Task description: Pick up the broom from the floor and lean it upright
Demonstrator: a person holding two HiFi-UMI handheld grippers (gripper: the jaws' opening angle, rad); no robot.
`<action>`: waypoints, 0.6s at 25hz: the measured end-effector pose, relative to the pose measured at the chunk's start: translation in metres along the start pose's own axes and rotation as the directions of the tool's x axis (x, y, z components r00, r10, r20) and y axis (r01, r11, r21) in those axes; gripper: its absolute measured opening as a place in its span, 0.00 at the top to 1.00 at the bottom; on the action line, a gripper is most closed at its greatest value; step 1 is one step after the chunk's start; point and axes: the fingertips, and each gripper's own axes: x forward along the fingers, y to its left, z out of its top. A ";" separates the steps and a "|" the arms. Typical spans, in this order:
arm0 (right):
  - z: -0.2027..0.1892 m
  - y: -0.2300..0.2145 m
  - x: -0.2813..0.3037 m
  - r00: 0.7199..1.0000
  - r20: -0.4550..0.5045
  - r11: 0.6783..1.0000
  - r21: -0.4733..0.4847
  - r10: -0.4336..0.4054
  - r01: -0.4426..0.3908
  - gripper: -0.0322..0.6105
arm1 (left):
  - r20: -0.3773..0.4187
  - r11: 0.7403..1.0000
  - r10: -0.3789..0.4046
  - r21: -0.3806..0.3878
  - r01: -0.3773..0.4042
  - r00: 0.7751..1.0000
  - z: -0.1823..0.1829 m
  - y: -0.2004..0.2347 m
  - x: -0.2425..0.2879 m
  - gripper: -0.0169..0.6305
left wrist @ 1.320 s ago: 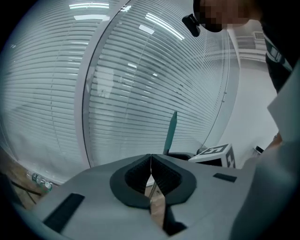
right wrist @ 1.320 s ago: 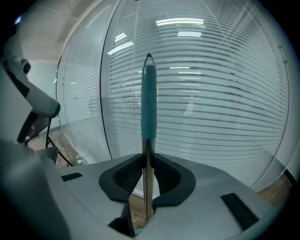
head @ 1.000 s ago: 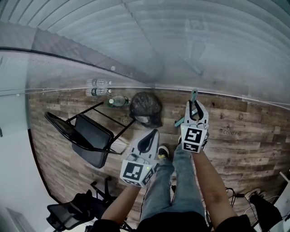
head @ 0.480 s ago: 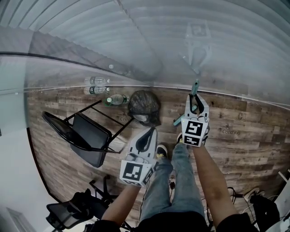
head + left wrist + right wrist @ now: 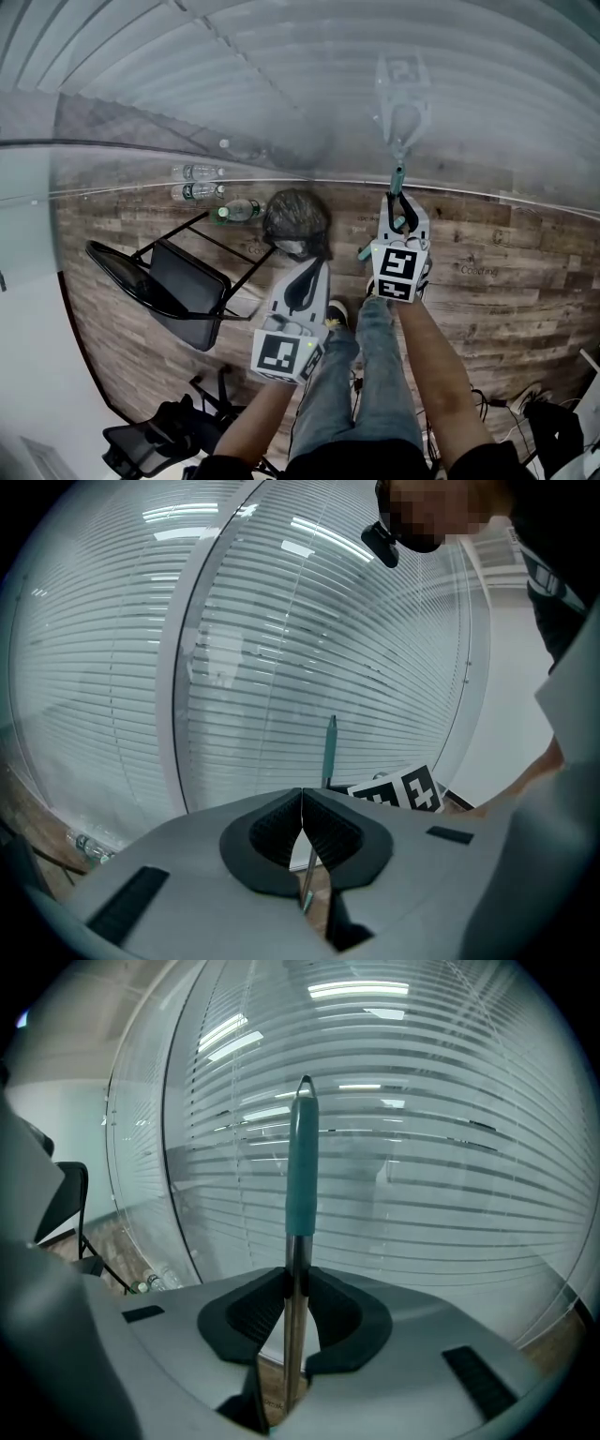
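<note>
The broom stands upright in front of the blind-covered glass wall. Its teal handle grip (image 5: 398,178) (image 5: 302,1166) rises above my right gripper (image 5: 401,217) (image 5: 294,1283), which is shut on the metal pole (image 5: 292,1354) just below the grip. A teal piece of the broom (image 5: 366,251) shows low beside that gripper. My left gripper (image 5: 305,286) (image 5: 302,799) is shut with nothing in it, and hangs to the left over the person's shoe. In the left gripper view the broom handle (image 5: 329,747) stands apart behind the jaws, next to the right gripper's marker cube (image 5: 405,791).
A black folding chair (image 5: 173,281) lies tipped on the wooden floor at the left. A black bin bag (image 5: 297,220) and several bottles (image 5: 202,183) sit by the glass wall (image 5: 281,103). An office chair (image 5: 150,436) and cables (image 5: 506,408) lie behind.
My right gripper has edged towards the glass wall with the broom, so the handle tip stands closer to the blinds. My left gripper has shifted a little and stays shut.
</note>
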 end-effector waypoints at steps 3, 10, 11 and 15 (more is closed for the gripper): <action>0.001 0.002 0.001 1.000 -0.001 1.000 -0.009 0.006 -0.006 0.82 | -0.006 1.000 -0.003 0.002 0.003 1.000 -0.001 0.000 0.001 0.94; 0.001 0.000 0.001 1.000 0.005 0.999 -0.052 0.015 -0.014 0.81 | -0.013 1.000 0.000 -0.007 0.000 1.000 -0.005 -0.001 0.007 0.94; 0.000 0.000 0.001 1.000 0.005 0.998 -0.061 0.014 -0.014 0.80 | -0.012 1.000 0.001 -0.007 -0.001 1.000 -0.004 -0.001 0.007 0.94; 0.003 0.002 0.000 1.000 0.019 0.997 -0.072 0.022 -0.021 0.79 | -0.008 1.000 0.001 -0.005 -0.001 1.000 -0.002 0.001 0.006 0.94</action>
